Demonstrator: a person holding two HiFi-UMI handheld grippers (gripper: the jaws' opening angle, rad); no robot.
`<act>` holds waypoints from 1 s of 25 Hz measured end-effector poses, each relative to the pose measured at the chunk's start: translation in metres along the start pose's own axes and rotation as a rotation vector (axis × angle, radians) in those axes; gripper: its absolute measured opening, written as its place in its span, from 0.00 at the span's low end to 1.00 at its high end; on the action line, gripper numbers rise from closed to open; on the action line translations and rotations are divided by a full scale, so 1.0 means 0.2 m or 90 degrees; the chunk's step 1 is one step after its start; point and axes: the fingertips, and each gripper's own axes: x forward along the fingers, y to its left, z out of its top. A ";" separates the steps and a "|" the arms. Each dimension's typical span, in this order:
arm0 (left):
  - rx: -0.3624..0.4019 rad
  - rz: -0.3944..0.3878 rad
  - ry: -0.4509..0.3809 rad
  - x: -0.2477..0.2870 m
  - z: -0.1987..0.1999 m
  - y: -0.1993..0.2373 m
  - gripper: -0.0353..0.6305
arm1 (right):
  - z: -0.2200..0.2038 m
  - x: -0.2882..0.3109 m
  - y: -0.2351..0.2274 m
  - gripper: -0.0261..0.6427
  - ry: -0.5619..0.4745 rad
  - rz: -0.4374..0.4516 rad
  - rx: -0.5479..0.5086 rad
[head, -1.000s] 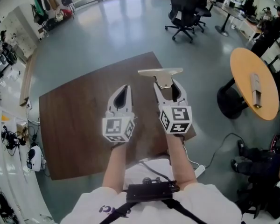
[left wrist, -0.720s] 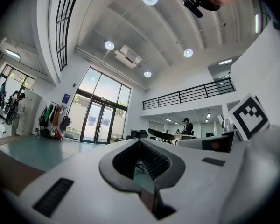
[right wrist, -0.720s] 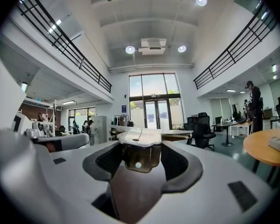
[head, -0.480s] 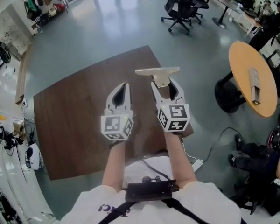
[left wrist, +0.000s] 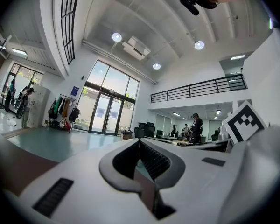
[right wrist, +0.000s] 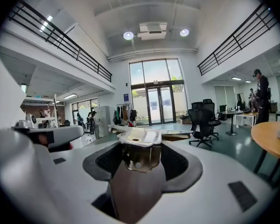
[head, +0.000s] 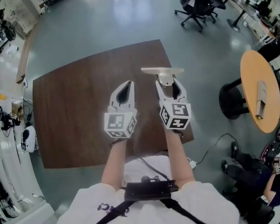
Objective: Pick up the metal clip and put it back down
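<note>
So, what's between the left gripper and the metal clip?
Only bare tabletop, in the head view: nothing separates the left gripper from the metal clip in the right gripper.

Brown table (head: 74, 106), round orange table (head: 252, 73), office chairs (head: 198, 6).

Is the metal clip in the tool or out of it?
In. The right tool pinches the metal clip; its wide end pokes out front.

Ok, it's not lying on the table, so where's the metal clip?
In the head view the metal clip sits clamped in the right hand-held gripper, over the far right part of the brown table, just right of the left hand-held gripper.
</note>
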 end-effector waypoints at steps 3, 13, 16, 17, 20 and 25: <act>-0.011 0.017 0.015 0.03 -0.06 0.07 0.07 | -0.05 0.09 0.02 0.44 0.017 0.015 -0.001; -0.036 0.091 0.062 0.05 -0.28 0.31 0.07 | -0.30 0.32 0.14 0.44 0.095 0.077 -0.011; -0.043 0.116 0.077 0.02 -0.36 0.38 0.07 | -0.41 0.38 0.19 0.44 0.125 0.098 -0.014; -0.045 0.124 0.081 0.01 -0.38 0.39 0.07 | -0.45 0.40 0.21 0.44 0.135 0.105 -0.015; -0.052 0.146 0.091 -0.03 -0.44 0.45 0.07 | -0.58 0.44 0.27 0.44 0.167 0.123 -0.018; -0.064 0.186 0.112 -0.12 -0.54 0.56 0.07 | -0.78 0.50 0.42 0.44 0.217 0.162 -0.034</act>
